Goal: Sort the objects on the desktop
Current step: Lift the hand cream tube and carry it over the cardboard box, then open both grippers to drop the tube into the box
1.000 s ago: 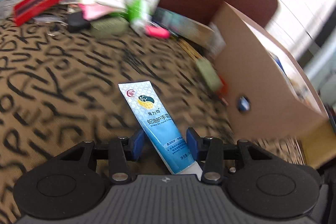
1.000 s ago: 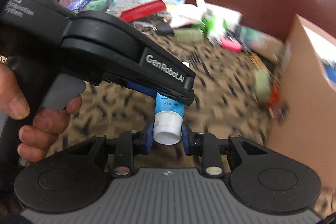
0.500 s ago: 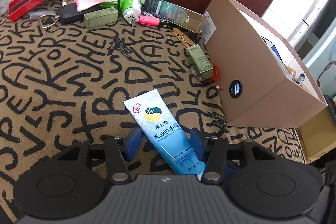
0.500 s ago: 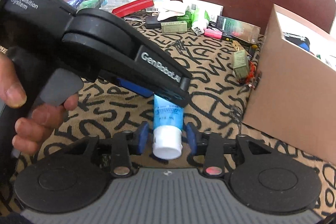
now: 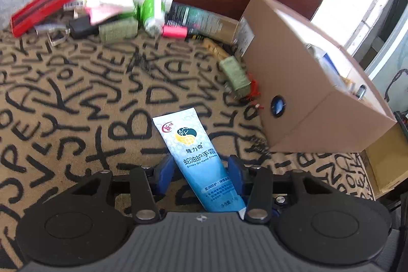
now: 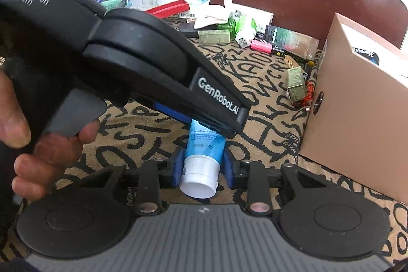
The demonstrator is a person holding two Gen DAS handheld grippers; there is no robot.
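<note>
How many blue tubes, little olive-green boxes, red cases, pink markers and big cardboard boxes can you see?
Blue tube: 1
Olive-green boxes: 2
Red case: 1
Pink marker: 1
Cardboard box: 1
Total: 6

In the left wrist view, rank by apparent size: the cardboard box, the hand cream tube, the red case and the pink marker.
1. cardboard box, by far the largest.
2. hand cream tube, though it sits nearest the camera, which inflates it.
3. red case, far back, so its place below the tube is unsure.
4. pink marker, smallest.
</note>
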